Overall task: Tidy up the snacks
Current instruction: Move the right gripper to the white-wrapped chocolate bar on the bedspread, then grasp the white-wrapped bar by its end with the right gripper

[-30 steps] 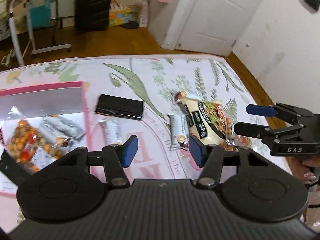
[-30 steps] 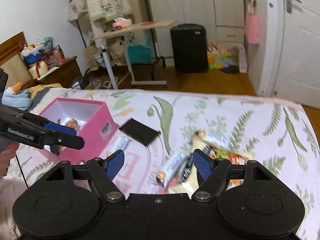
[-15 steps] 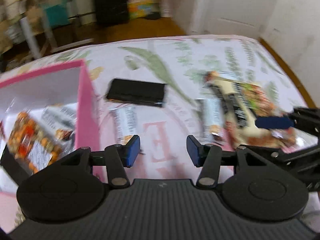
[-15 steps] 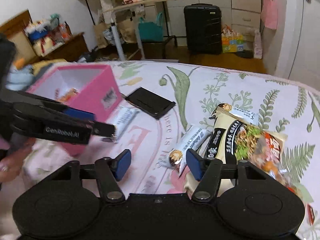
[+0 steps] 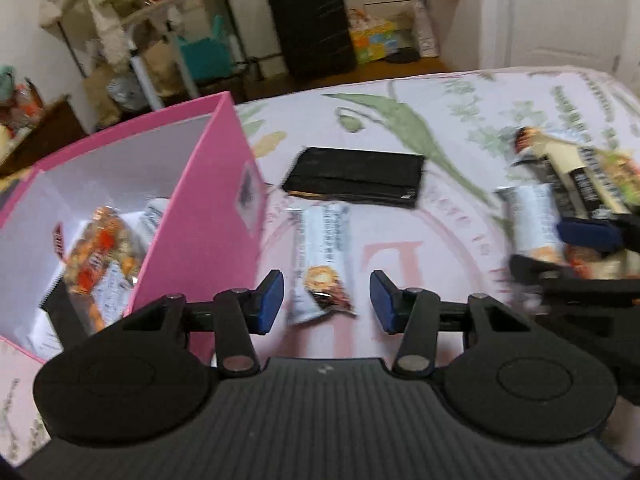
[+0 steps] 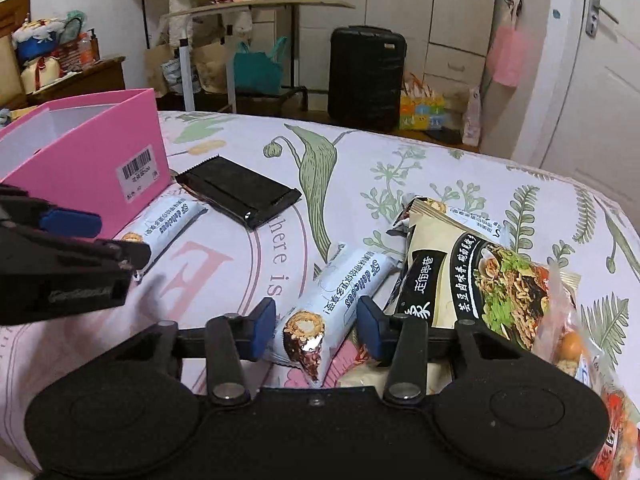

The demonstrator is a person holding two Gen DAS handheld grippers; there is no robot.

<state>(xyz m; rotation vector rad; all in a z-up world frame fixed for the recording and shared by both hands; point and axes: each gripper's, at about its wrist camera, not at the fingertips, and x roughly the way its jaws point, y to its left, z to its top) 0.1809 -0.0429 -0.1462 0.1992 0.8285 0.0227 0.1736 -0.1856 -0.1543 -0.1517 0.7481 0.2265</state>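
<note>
The left tongs point(image 5: 327, 302) have just been closing around a white snack bar point(image 5: 322, 258) on the bed point(image 5: 460, 120) beside the pink box point(image 5: 208, 216) — not squeezing yet. The right tongs point(image 6: 316, 330) have been closing too, around another snack bar point(image 6: 340, 292) — pads near, with small gaps.

Two white snack bars point(image 6: 344, 300) point(image 6: 168, 224) flat mid-bed, noodle pack point(image 6: 472, 280) toward right edge, black pouch point(image 6: 240, 192) beside pink box point(image 6: 88, 160).

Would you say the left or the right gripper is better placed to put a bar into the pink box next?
Left, probably: the left gripper straddles a bar lying right beside the pink box; the right gripper straddles a farther one.
</note>
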